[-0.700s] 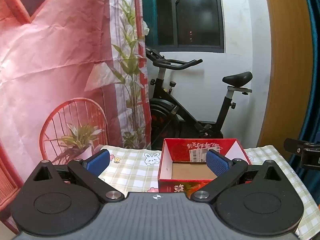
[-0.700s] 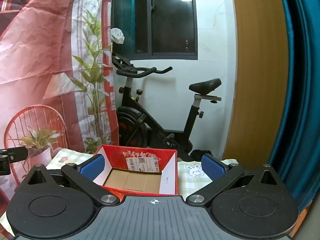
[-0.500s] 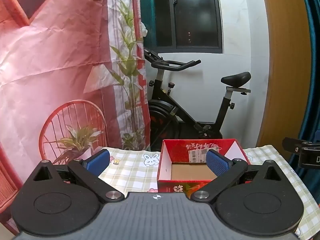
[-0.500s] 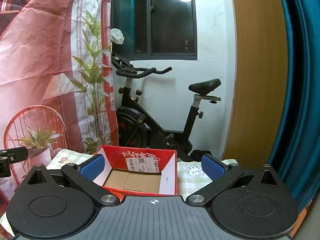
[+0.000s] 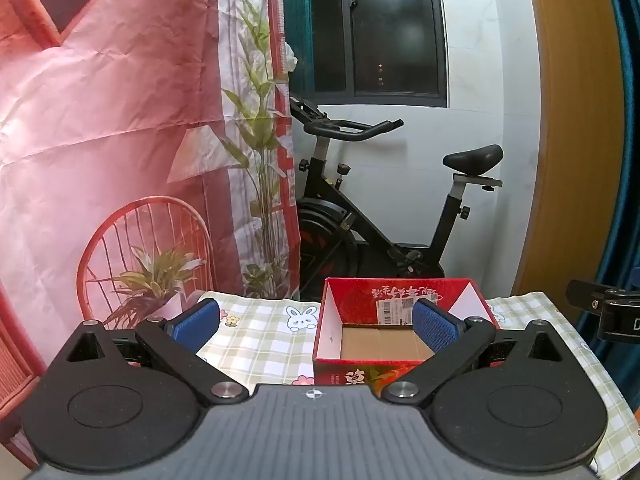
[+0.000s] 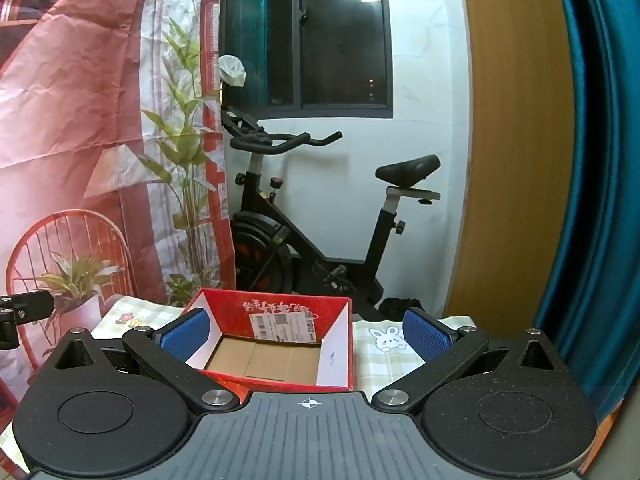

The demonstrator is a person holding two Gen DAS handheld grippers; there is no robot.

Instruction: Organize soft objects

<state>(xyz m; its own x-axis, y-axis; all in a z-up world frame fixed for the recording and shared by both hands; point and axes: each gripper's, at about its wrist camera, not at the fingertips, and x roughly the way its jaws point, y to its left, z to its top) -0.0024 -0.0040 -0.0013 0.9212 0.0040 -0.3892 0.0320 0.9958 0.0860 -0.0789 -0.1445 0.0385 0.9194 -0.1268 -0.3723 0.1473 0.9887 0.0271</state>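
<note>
Fingers [image 5: 196, 320] spread wide on your left gripper [image 5: 316, 322] and right gripper [image 6: 306, 332], holding nothing. Red box [image 5: 360, 308] sits empty on desk [image 5: 260, 340]. No soft objects visible; likely light, squashy, so pinch mid-body.

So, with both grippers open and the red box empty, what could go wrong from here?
1. No soft object shows in either view, so either gripper would probably have to search for one out of sight.
2. The red box looks light and stands loose on the checked cloth; a push from the left gripper or the right gripper could slide it, or wrinkle the cloth.
</note>
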